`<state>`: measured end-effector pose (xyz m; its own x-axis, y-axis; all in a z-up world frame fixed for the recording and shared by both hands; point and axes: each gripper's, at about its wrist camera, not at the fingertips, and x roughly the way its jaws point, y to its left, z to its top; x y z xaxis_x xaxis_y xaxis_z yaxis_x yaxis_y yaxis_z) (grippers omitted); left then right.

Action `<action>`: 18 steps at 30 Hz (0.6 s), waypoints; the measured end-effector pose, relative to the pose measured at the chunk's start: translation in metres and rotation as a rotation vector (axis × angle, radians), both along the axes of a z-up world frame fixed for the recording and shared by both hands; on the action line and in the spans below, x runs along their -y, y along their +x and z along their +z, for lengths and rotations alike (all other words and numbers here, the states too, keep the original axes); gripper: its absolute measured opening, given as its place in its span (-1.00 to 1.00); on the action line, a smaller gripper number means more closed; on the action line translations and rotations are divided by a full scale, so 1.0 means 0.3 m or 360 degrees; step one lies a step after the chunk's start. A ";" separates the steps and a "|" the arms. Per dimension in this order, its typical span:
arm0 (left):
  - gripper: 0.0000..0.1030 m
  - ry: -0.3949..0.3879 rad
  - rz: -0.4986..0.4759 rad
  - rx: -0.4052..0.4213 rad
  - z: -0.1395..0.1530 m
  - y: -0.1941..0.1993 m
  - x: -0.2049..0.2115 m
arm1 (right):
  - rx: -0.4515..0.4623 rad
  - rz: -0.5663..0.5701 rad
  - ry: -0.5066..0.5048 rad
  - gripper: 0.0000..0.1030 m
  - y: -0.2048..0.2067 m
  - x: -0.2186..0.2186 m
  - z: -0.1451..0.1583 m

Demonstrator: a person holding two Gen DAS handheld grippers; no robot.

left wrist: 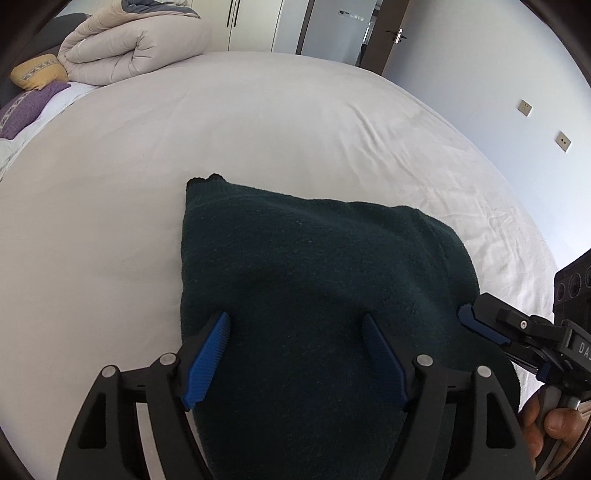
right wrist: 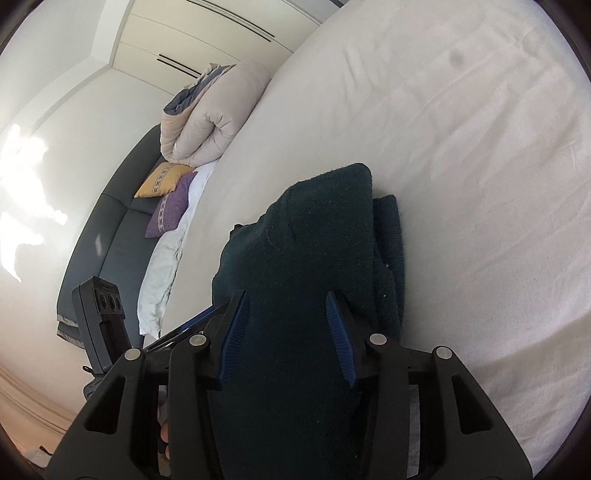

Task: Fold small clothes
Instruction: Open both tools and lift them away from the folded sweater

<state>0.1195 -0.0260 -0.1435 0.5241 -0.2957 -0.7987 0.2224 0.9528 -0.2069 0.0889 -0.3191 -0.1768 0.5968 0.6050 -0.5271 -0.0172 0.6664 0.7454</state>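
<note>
A wide bed covered by a smooth white sheet [left wrist: 258,122] filled the room. At its head lay a rolled beige quilted duvet [left wrist: 136,44], a yellow patterned cushion [left wrist: 37,72] and a purple knitted cushion [left wrist: 26,109] against a dark grey padded headboard [right wrist: 122,229]. Behind stood white wardrobe doors with thin black handles [left wrist: 251,22], beside a dark door with a metal lever handle [left wrist: 395,37]. Two switch plates [left wrist: 563,141] sat on the pale wall, and bright daylight washed the opposite wall [right wrist: 29,192].

Home bedroom: white-sheeted bed [left wrist: 258,122], rolled duvet [left wrist: 136,48], cushions [right wrist: 162,181], probably wardrobe doors [left wrist: 255,22].
</note>
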 end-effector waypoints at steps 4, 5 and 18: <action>0.47 -0.0001 0.0004 0.0027 0.018 -0.028 -0.007 | 0.0001 -0.0035 -0.0020 -0.18 -0.049 -0.004 0.040; 0.48 0.0014 0.0007 0.0044 0.018 -0.038 -0.003 | 0.0020 -0.0031 -0.0046 -0.16 -0.071 0.000 0.057; 0.59 0.0043 0.0037 0.0250 0.112 -0.209 0.002 | -0.0007 -0.0173 -0.0379 -0.04 -0.328 0.092 0.089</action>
